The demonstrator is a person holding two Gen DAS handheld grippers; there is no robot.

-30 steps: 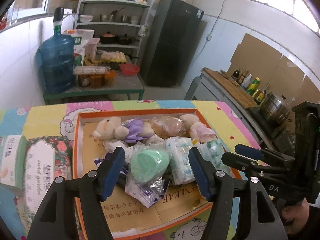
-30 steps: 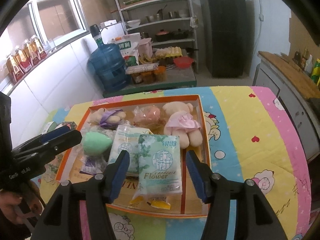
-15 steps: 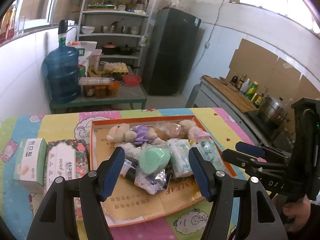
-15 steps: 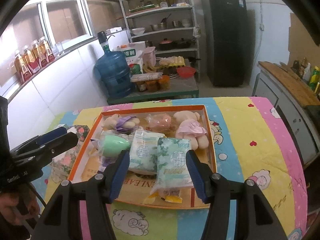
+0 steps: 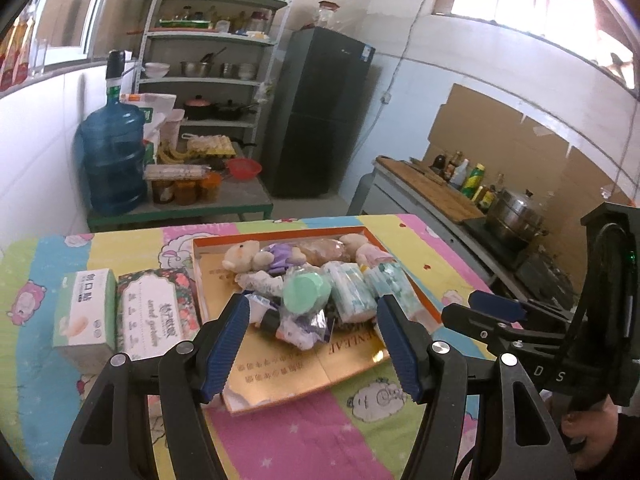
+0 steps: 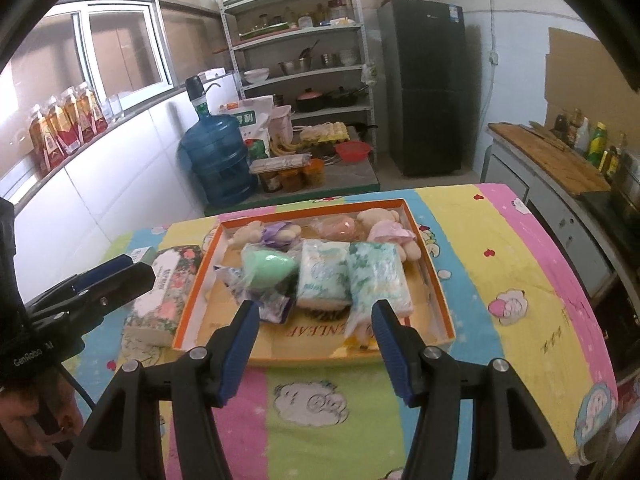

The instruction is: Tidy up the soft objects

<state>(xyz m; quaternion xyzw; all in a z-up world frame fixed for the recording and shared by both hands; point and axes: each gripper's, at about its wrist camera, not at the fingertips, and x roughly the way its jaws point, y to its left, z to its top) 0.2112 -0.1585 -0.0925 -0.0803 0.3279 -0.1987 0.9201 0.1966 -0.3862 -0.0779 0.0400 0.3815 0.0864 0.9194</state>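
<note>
An orange-rimmed tray (image 6: 438, 284) (image 5: 424, 304) on the colourful table holds soft things: a plush toy in purple (image 6: 276, 234), a plush toy in pink (image 6: 390, 234), a bagged green sponge (image 6: 266, 266) (image 5: 306, 290), and two tissue packs (image 6: 324, 274) (image 6: 378, 276). My left gripper (image 5: 314, 340) is open and empty, above the tray's near edge. My right gripper (image 6: 314, 342) is open and empty, in front of the tray.
A floral tissue box (image 5: 158, 312) and a green-white box (image 5: 82, 314) lie on the table left of the tray. A water jug (image 6: 216, 160), shelves (image 6: 300, 60), a fridge (image 6: 424, 84) and a counter (image 6: 552, 160) stand beyond the table.
Both grippers have pulled back and up from the tray, still open and empty. The tray and its contents look smaller and more of the table shows.
</note>
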